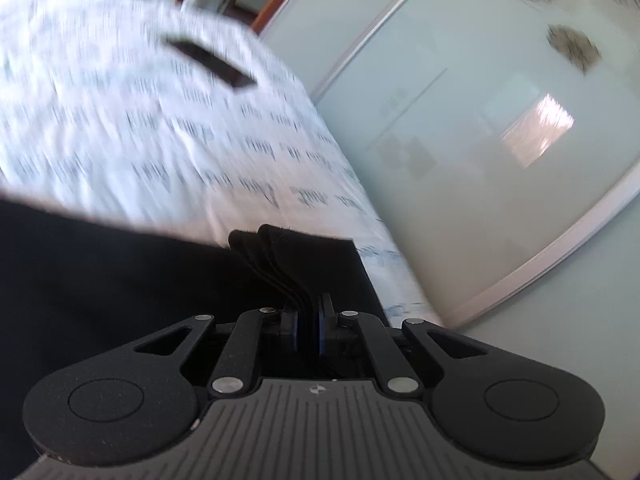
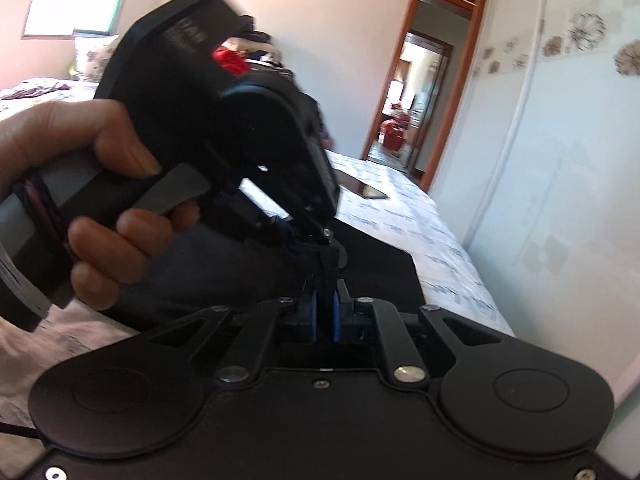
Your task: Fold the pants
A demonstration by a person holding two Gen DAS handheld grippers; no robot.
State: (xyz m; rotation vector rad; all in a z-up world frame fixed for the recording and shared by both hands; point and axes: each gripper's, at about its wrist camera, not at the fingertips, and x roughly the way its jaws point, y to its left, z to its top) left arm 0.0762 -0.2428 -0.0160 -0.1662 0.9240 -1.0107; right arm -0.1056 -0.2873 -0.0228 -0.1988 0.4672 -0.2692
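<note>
The black pants (image 1: 120, 272) lie on a bed with a white printed sheet (image 1: 120, 128). My left gripper (image 1: 308, 320) is shut on several stacked layers of the pants' edge, which stick up between its blue pads. In the right wrist view, my right gripper (image 2: 325, 312) is shut on a bunched bit of the dark pants (image 2: 376, 264). The left gripper, held in a hand (image 2: 100, 152), sits just ahead of it, clamped on the same bunch of fabric (image 2: 316, 256). The rest of the pants spreads flat over the bed behind.
A dark phone (image 1: 212, 62) lies on the sheet further up the bed; it also shows in the right wrist view (image 2: 360, 188). A pale wardrobe with sliding doors (image 1: 500, 120) runs along the bed's right side. An open doorway (image 2: 420, 92) is at the far end.
</note>
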